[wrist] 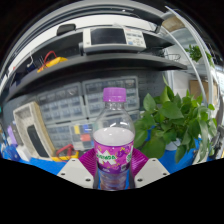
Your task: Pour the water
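Fingers (113,172) pinch the upright purple-capped bottle (114,140), held level beside a leafy plant (175,120).

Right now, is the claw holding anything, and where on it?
Yes: the claw is shut on the bottle, fingers pressing either side of its purple label band, low on the body.

**Materials and finishes**

Clear, glossy plastic bottle (114,135) with a smooth purple cap (115,95) and shiny printed label (114,156). At its three o'clock, matt green leaves (175,118). The gripper (113,172) has smooth pale plastic fingers (72,171).
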